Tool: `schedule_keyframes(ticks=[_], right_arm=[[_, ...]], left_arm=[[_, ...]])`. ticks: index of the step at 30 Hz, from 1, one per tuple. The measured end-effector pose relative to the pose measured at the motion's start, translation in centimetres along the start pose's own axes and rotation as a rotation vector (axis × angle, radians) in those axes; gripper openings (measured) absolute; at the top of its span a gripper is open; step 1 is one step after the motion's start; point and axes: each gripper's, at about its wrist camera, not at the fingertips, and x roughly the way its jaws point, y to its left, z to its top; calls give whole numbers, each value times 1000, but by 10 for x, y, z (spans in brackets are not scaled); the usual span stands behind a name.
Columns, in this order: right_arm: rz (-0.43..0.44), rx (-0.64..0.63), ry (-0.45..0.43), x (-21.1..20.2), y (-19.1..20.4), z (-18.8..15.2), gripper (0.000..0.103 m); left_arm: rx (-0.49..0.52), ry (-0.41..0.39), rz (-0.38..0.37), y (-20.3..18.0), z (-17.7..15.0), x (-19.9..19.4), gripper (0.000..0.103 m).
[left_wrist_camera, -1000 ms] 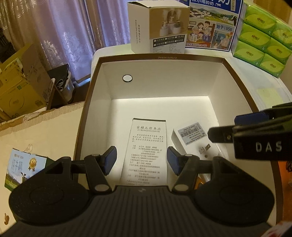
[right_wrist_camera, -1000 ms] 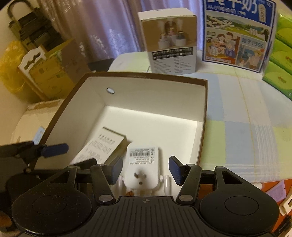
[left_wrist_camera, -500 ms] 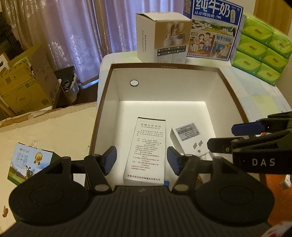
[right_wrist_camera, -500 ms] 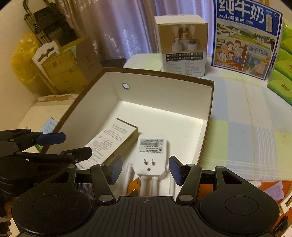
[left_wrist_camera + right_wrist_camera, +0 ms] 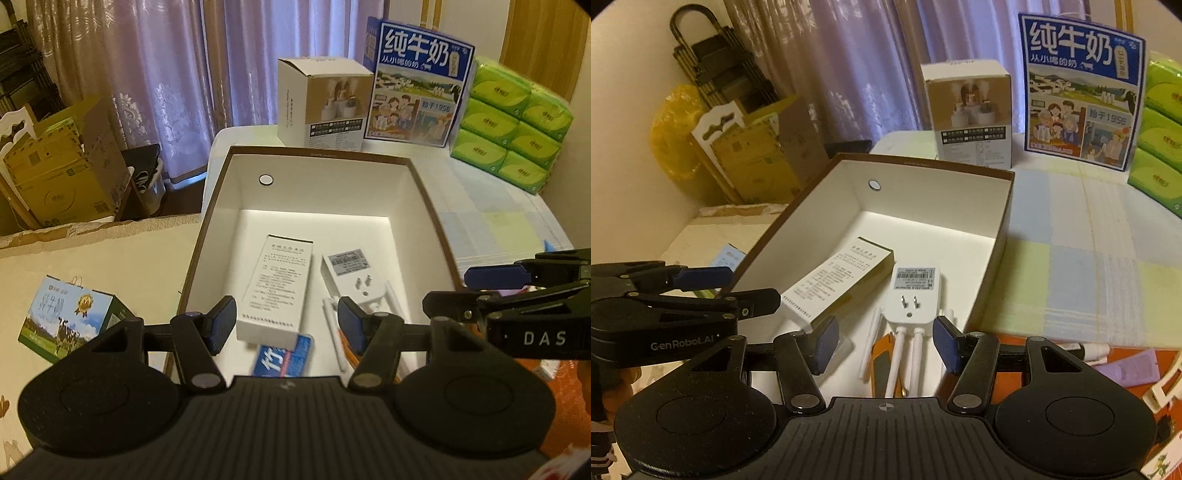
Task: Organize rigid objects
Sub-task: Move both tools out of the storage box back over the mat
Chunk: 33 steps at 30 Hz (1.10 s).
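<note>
White plug adapter (image 5: 915,295) and printed carton (image 5: 838,284) were seen boxed (image 5: 1004,206) ahead of both grippers, left (image 5: 287,325) and right (image 5: 885,341), each spread wide, nothing held.

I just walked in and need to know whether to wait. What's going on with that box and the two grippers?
A person holding a gripper in each hand is sorting small items into the open brown-rimmed box. Inside lie a white printed carton, a white plug-in adapter with white antennas, an orange item and a blue packet. The left gripper and the right gripper are both open and empty, poised over the box's near end. More items lie on the table outside the box.
</note>
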Motion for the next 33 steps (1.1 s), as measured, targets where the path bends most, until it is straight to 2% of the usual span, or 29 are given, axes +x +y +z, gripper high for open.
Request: schedule_keyframes(ticks=[6,17,33], right_arm=[[33,16,-24,-31,-5,-16,54],[37,39,-45,-76,-22,-51,54],[42,63,-20,-117,-55,-91,54]], left_arm=[[-19,-23,-18,-14,-17,-28,57],[-25,-45,-60,-52,-44,-63,57],[-2,1,-79,-104,-76,-79,57]])
